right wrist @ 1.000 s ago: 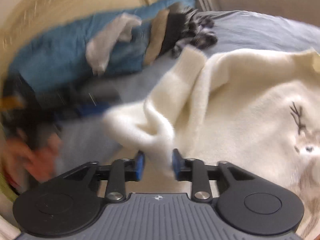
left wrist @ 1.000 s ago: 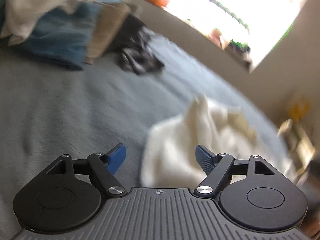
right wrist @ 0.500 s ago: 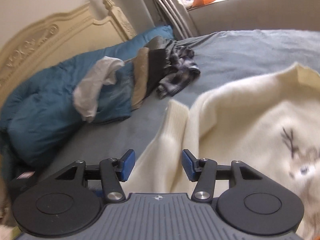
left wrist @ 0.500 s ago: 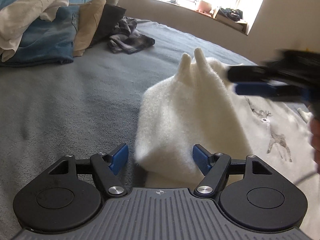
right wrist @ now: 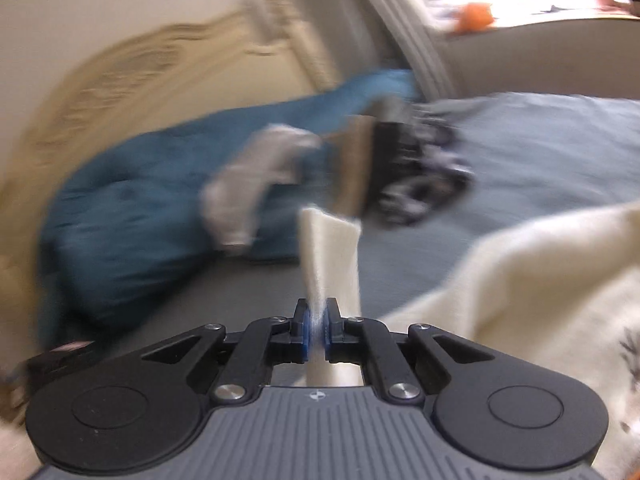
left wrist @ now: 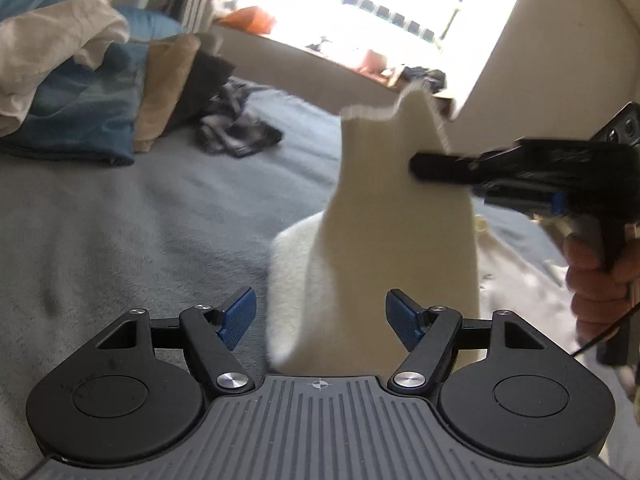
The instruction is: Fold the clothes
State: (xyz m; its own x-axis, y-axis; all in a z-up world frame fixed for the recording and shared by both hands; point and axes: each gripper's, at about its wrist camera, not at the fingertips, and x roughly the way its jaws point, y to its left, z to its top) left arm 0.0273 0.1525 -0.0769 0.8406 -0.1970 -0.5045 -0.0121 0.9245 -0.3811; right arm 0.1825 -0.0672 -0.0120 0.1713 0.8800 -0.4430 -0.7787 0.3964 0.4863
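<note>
A cream sweater [right wrist: 552,280] with a deer print lies on the grey bed [left wrist: 120,220]. My right gripper [right wrist: 316,330] is shut on its sleeve cuff [right wrist: 328,256] and holds the sleeve [left wrist: 396,220] lifted off the bed; it shows from the side in the left wrist view [left wrist: 424,166]. My left gripper [left wrist: 320,314] is open, its jaws on either side of the hanging sleeve without touching it.
A pile of clothes lies by the headboard: a blue quilt [left wrist: 80,112], a white garment [left wrist: 52,48], tan and black pieces [left wrist: 172,88] and a checked garment [left wrist: 236,128]. A bright window sill [left wrist: 360,64] runs behind the bed.
My right gripper has shut on the sleeve cuff and raised it. The sleeve now hangs upright in front of my open left gripper.
</note>
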